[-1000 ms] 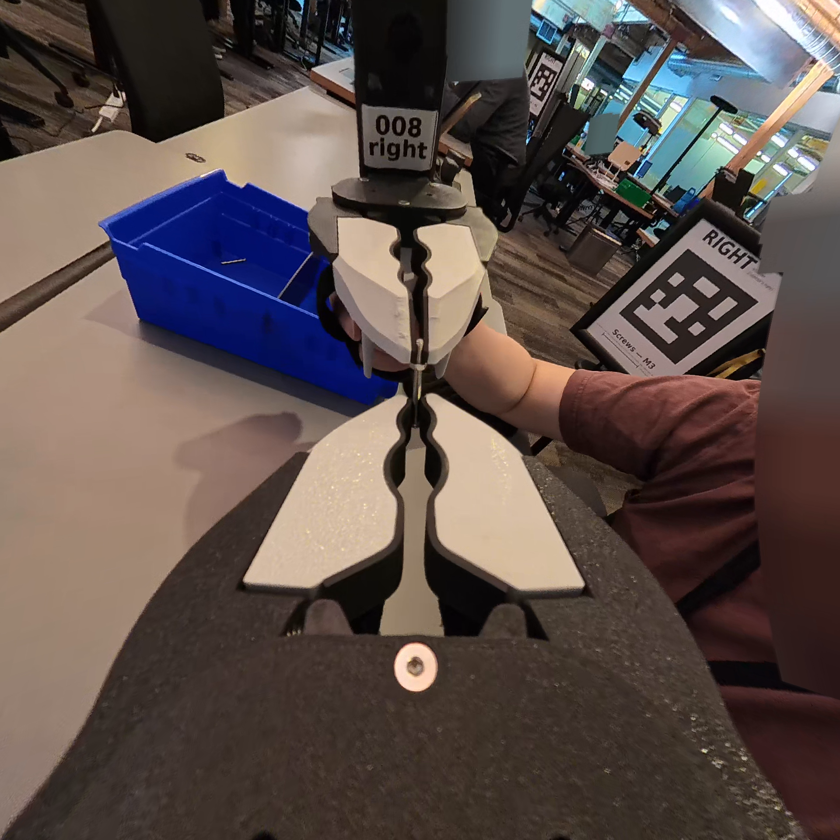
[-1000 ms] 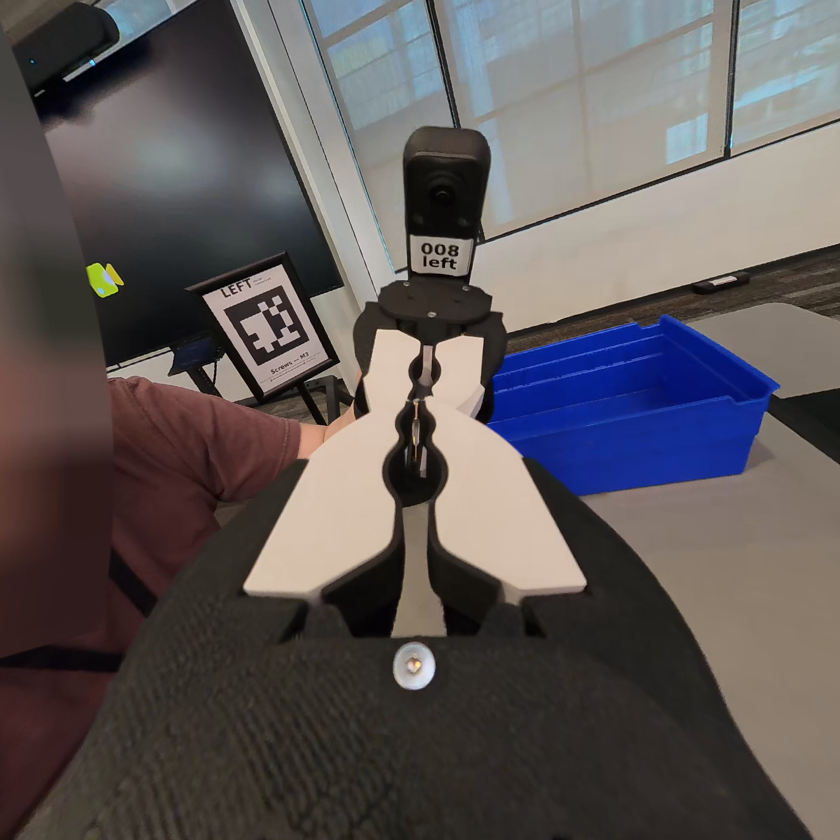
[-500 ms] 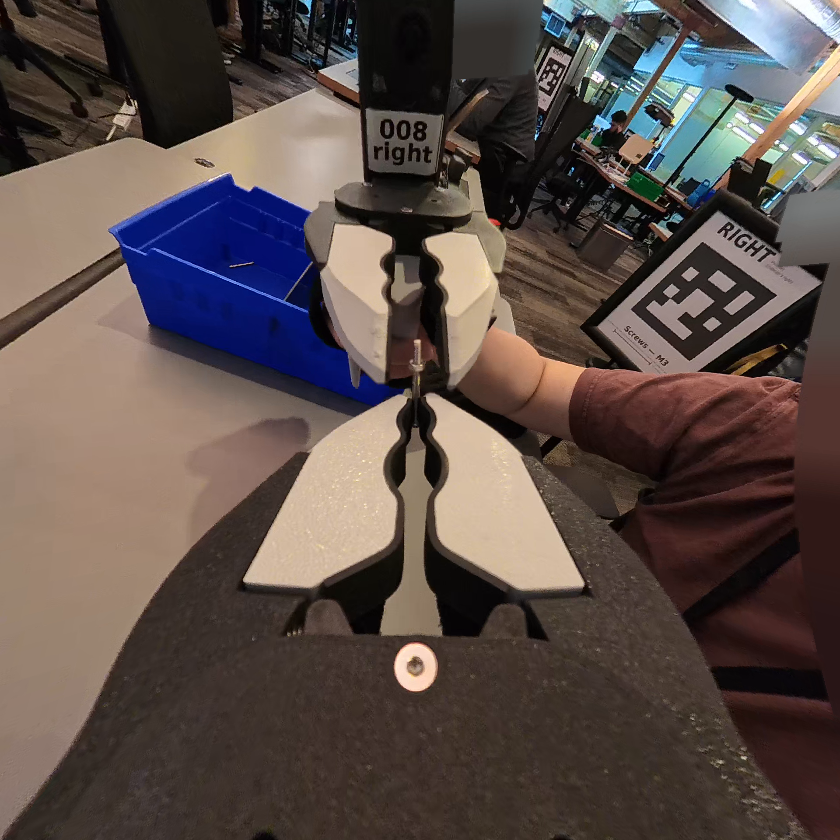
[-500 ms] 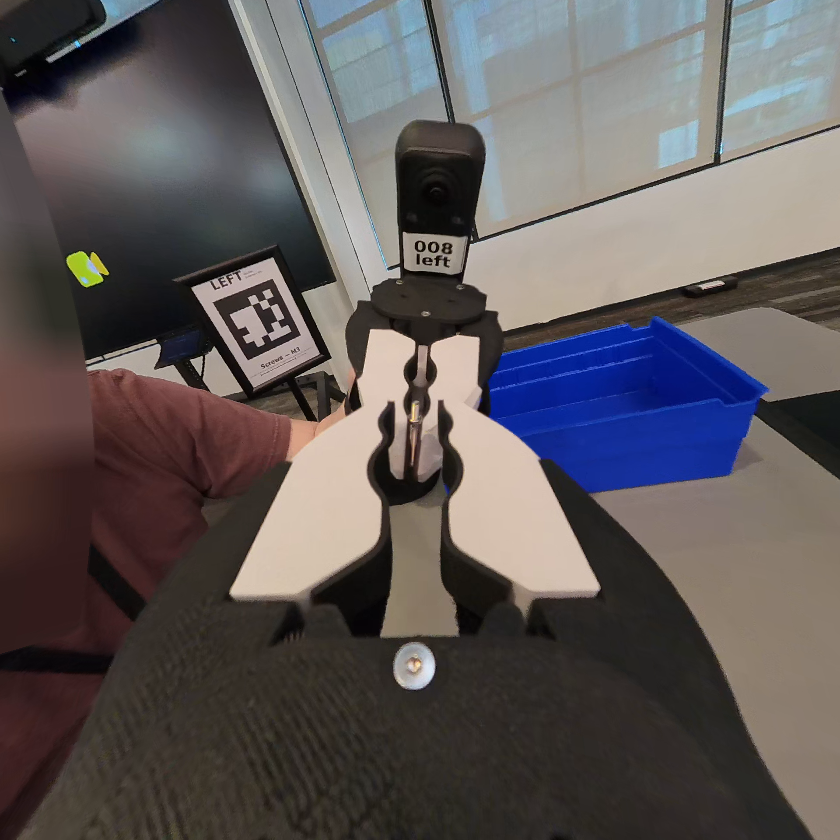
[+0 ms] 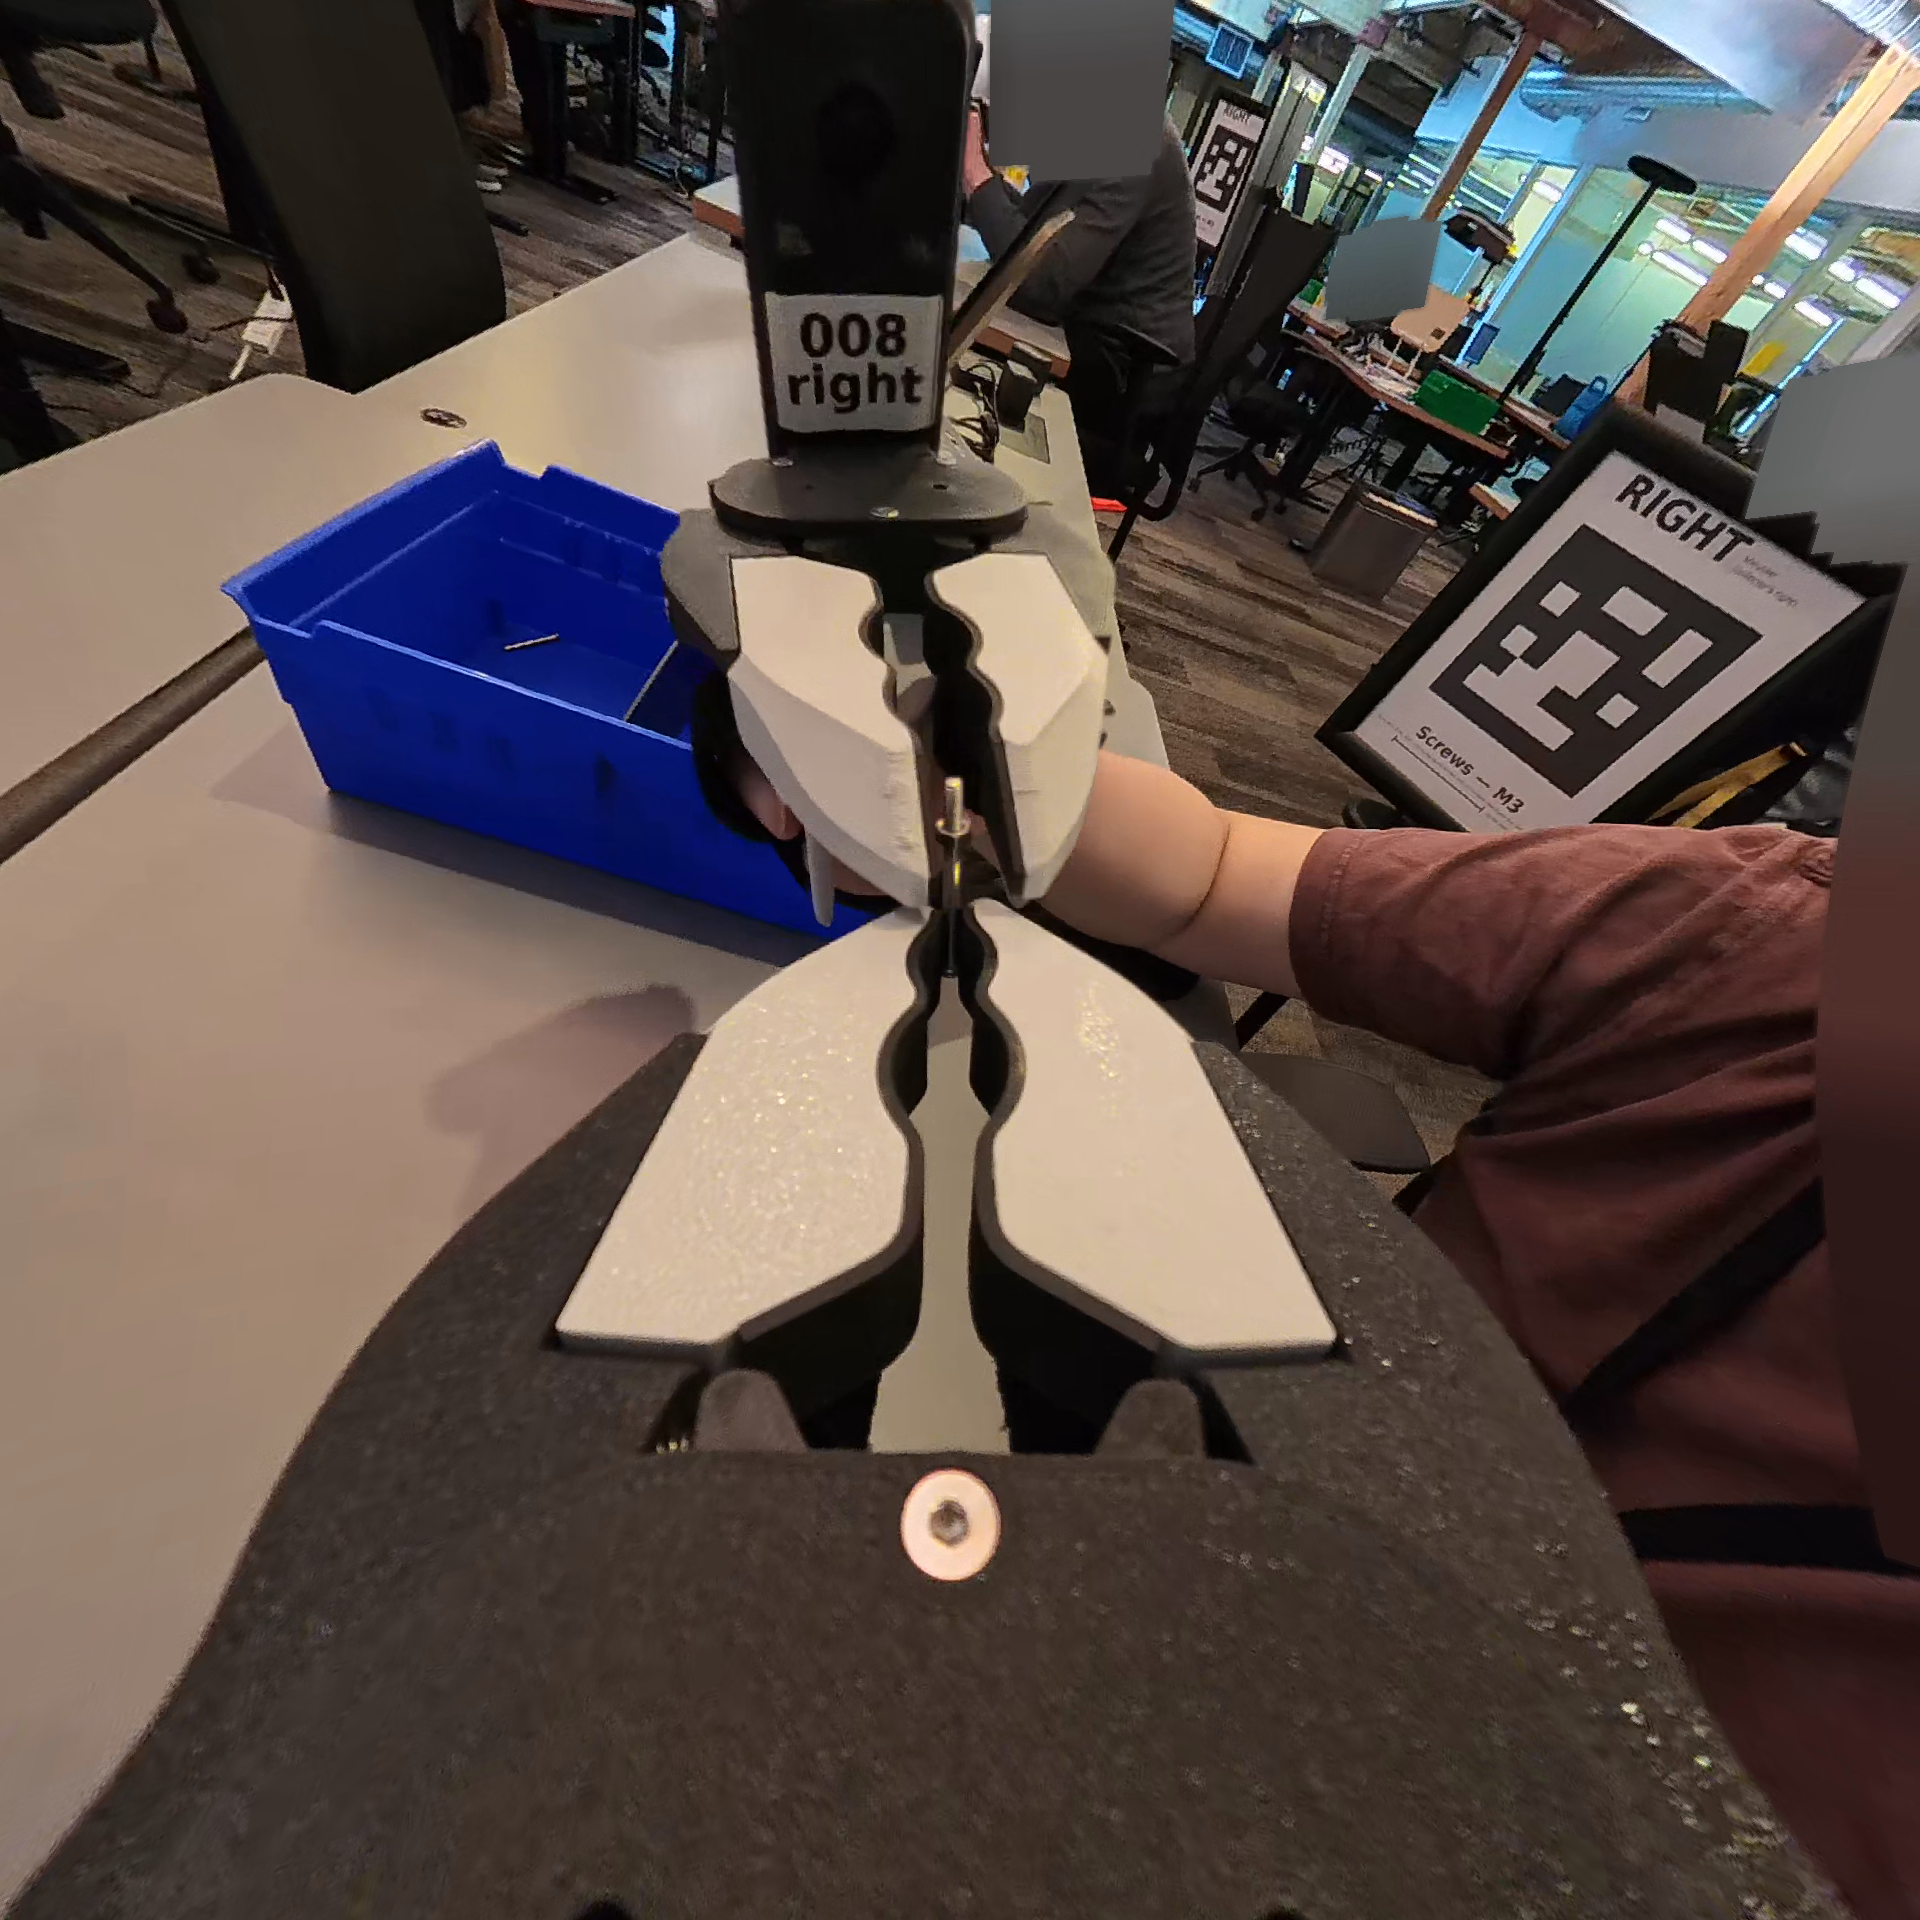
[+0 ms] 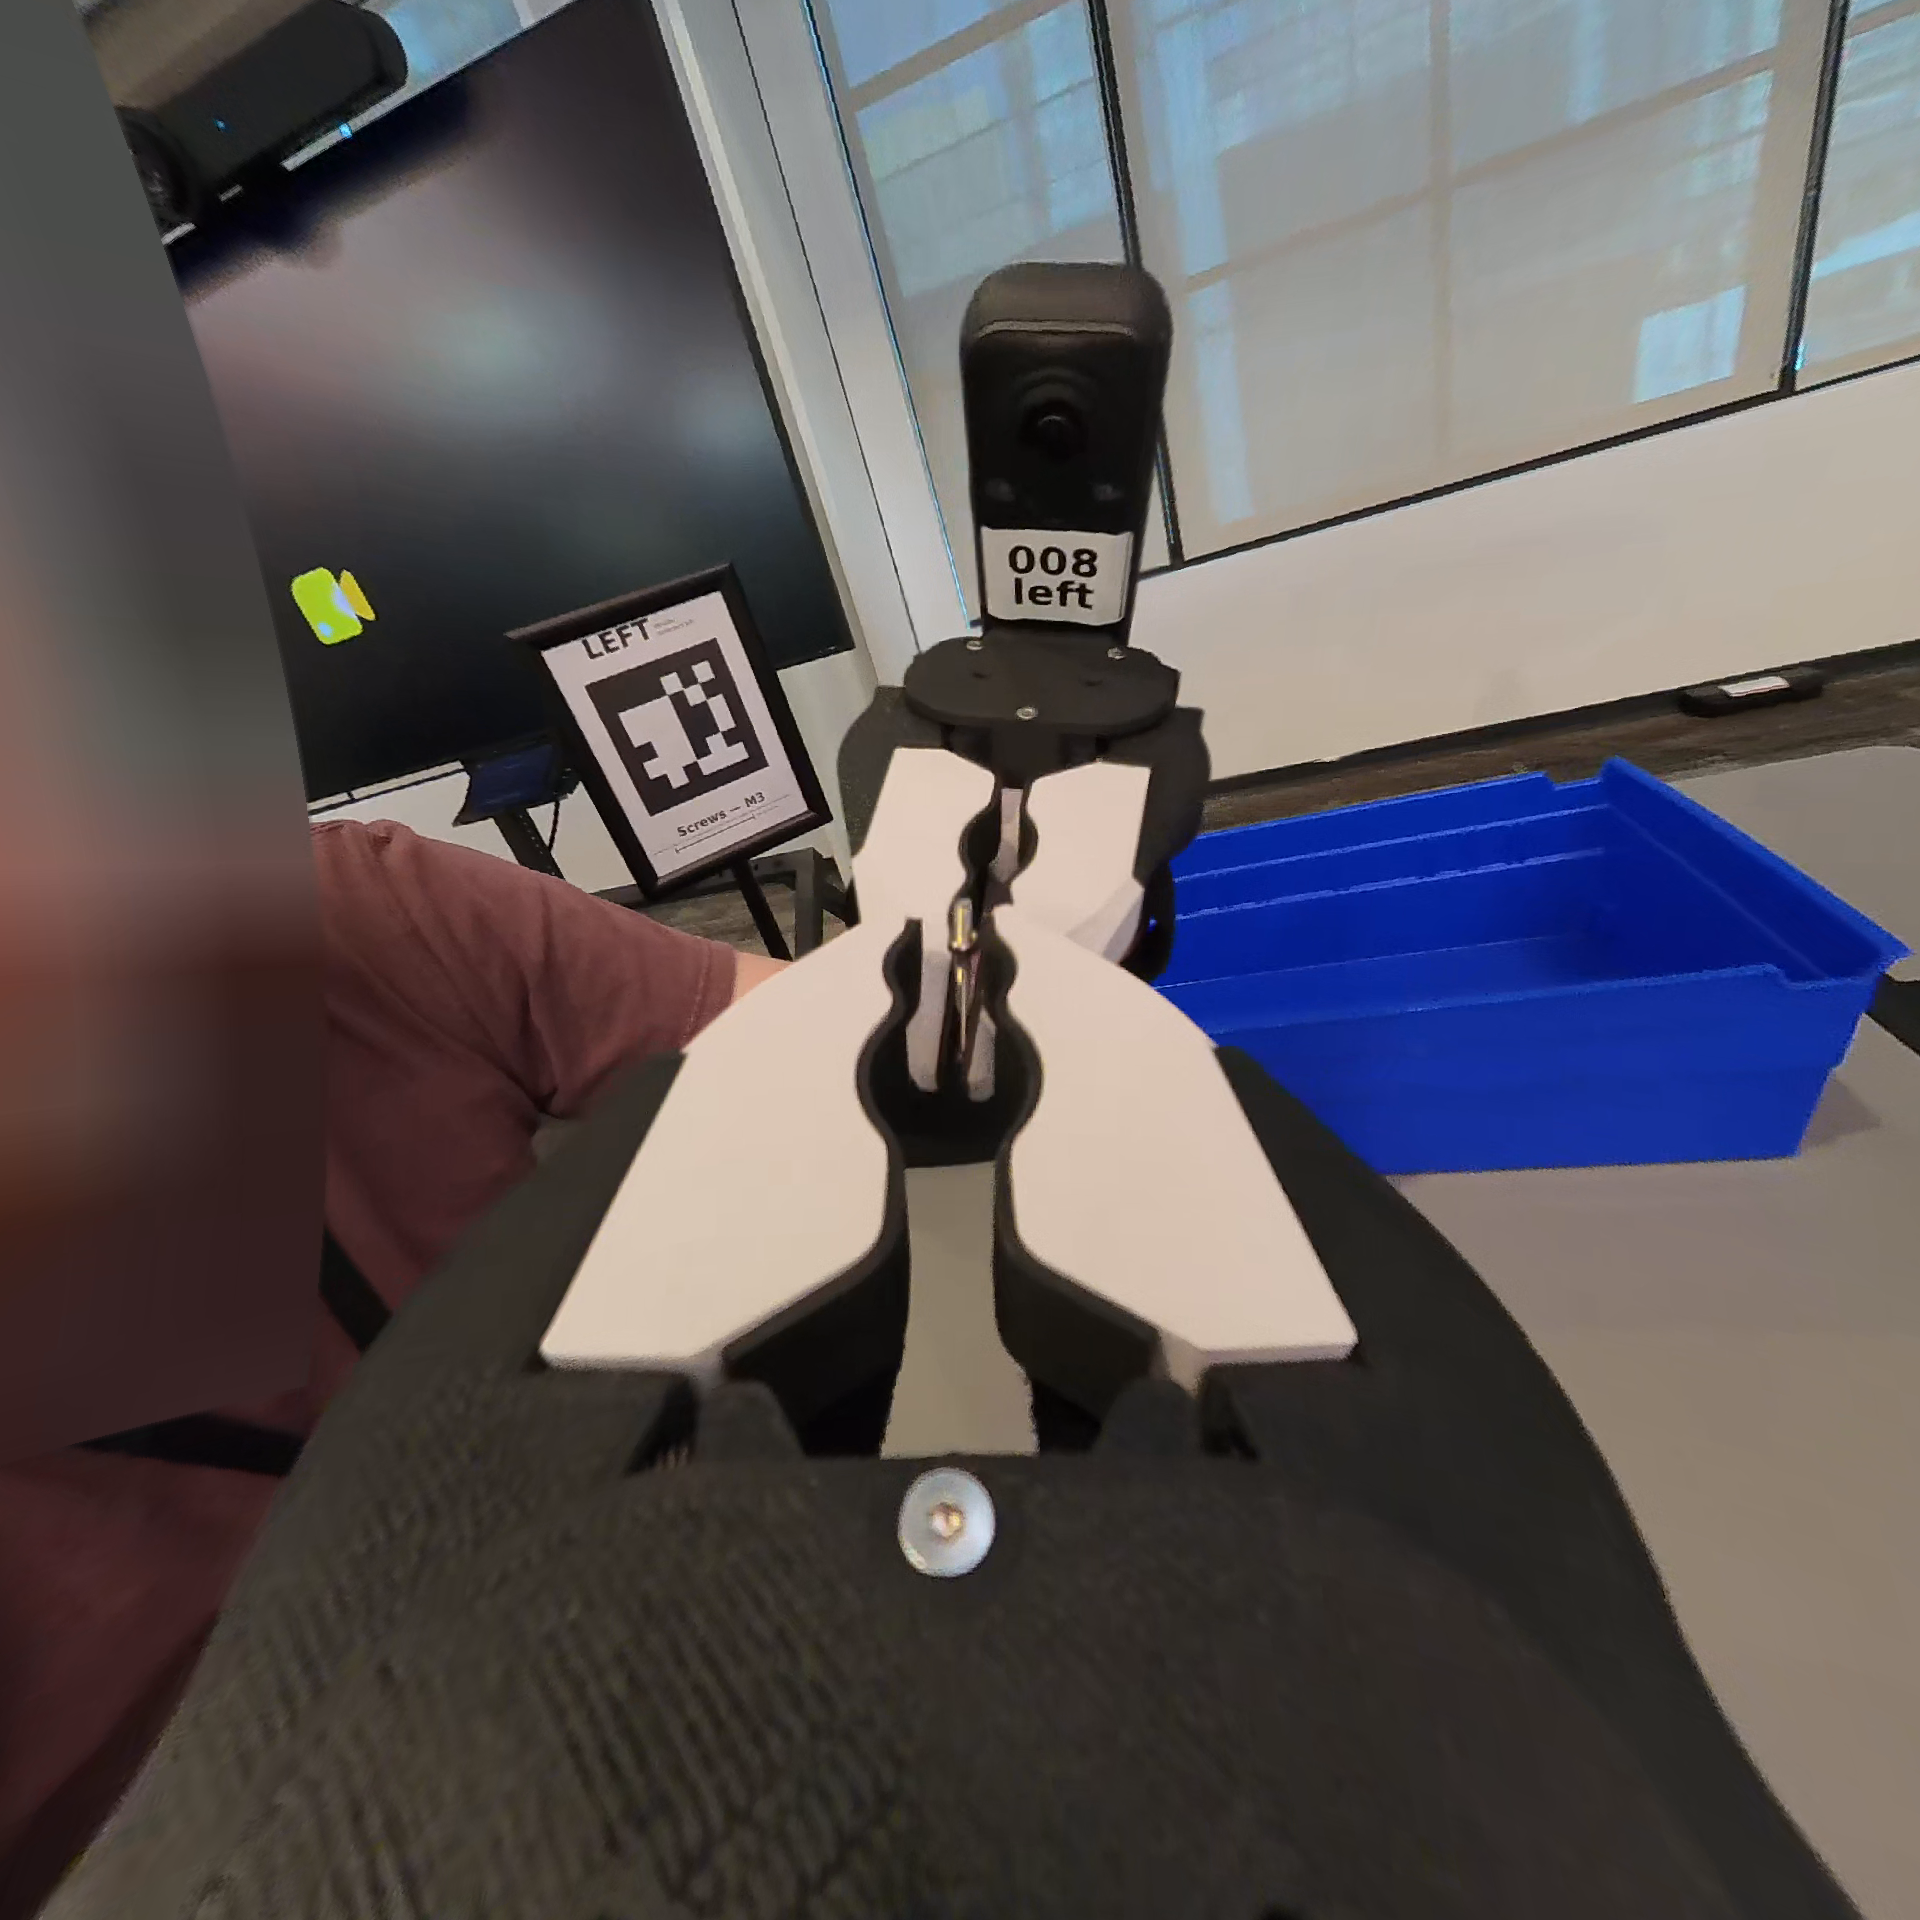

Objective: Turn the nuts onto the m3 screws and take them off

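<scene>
Left gripper (image 5: 948,925): jaws drawn narrow, tips pinching the lower end of a thin M3 screw (image 5: 950,831), which stands up toward 12 o'clock from the tips in the left wrist view. A small nut (image 5: 949,826) sits partway along the shaft, with bare thread showing above it.

Right gripper (image 5: 954,831), facing from 12 o'clock: its fingers are slightly parted around the screw's upper end. Gap visible either side of the nut; I cannot tell whether either pad touches it. In the right wrist view the screw (image 6: 961,971) lies in the slot between this gripper's tips, pointing at the left gripper (image 6: 987,894).

Handling, judged: screw and nut are steel, rigid, near weightless, smooth and slippery. Easy to flick out or drop. Hold the screw low on the shank, square to the pads; take the nut across its flats with a light squeeze, axis kept in line to avoid cross-threading.

Outward: blue bin (image 5: 436,717) at 10 o'clock on the grey table (image 5: 208,1039), one loose screw (image 5: 531,642) inside.
</scene>
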Action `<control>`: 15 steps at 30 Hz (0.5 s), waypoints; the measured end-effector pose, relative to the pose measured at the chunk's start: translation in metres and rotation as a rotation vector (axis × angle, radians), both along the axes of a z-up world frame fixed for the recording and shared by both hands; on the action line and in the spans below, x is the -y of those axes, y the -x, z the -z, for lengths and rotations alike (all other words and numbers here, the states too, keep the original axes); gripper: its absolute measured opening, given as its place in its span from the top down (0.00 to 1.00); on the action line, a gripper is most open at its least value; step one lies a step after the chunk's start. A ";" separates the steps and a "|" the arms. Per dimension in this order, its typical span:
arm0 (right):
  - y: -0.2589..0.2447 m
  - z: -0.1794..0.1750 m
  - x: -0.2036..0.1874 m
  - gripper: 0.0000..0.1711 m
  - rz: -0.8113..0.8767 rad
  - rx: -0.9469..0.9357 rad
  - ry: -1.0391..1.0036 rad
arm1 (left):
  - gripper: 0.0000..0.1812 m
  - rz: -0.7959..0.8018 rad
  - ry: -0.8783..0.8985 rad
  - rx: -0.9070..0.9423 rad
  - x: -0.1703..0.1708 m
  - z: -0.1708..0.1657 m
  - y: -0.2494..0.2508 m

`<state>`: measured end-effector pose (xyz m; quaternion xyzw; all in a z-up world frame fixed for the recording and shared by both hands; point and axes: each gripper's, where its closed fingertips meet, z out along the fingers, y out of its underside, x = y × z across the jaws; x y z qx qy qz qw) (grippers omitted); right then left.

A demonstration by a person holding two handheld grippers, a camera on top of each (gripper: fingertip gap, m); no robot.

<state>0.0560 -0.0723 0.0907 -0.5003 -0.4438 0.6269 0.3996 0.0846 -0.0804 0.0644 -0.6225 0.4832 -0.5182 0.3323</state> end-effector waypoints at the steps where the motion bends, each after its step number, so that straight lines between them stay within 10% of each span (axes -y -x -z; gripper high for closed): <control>1: 0.001 0.000 0.000 0.94 0.005 0.001 0.000 | 0.99 0.006 -0.002 -0.002 0.001 0.000 -0.001; 15: 0.000 0.001 0.000 0.91 -0.002 0.007 -0.002 | 0.99 0.027 0.006 0.009 0.006 -0.002 -0.002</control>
